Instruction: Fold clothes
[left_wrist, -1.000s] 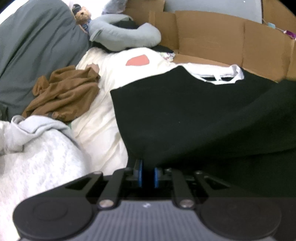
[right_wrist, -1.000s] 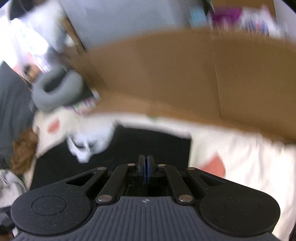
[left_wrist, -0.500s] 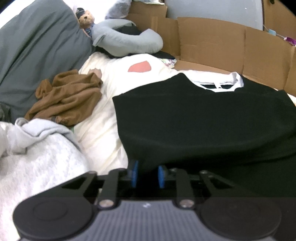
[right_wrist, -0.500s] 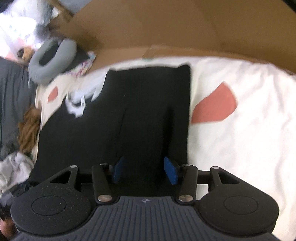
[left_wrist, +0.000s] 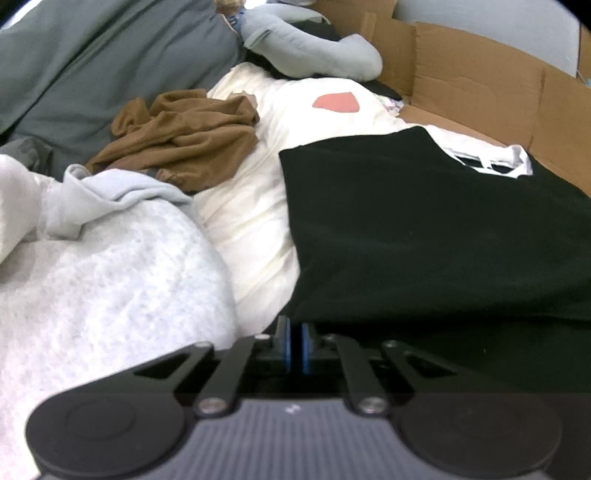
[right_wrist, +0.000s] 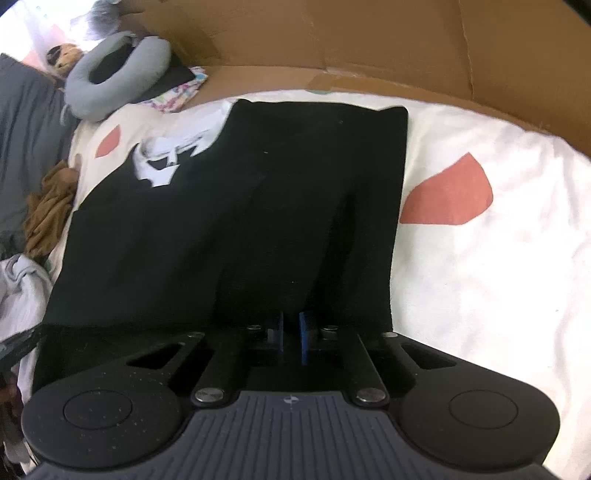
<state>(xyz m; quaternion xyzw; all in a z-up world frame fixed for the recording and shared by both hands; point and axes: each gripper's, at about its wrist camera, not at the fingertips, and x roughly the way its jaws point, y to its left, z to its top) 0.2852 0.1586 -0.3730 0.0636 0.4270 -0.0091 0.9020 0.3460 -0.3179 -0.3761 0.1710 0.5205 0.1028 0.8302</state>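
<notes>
A black garment (left_wrist: 424, 229) with a white printed patch (left_wrist: 487, 162) lies spread flat on a cream sheet. My left gripper (left_wrist: 295, 332) is at the garment's near left corner. Its jaws are closing, and the blue pads stand almost together with black cloth pinched between them. In the right wrist view the same black garment (right_wrist: 240, 206) stretches away from me, its white print (right_wrist: 166, 162) at the far left. My right gripper (right_wrist: 291, 325) is at the near hem towards the right side; its jaws are closing too, with the hem between the pads.
A crumpled brown garment (left_wrist: 181, 136) and a pale grey fleece (left_wrist: 103, 258) lie left of the black one. A grey neck pillow (left_wrist: 314, 59) and a dark grey blanket (left_wrist: 92, 55) sit behind. Cardboard walls (right_wrist: 369, 40) border the far side. The cream sheet (right_wrist: 480, 277) carries red patches.
The right gripper came down to the garment's near hem, opened wide, then closed on it. The left jaws parted a little, then closed on the cloth; that hand shifted sideways.
</notes>
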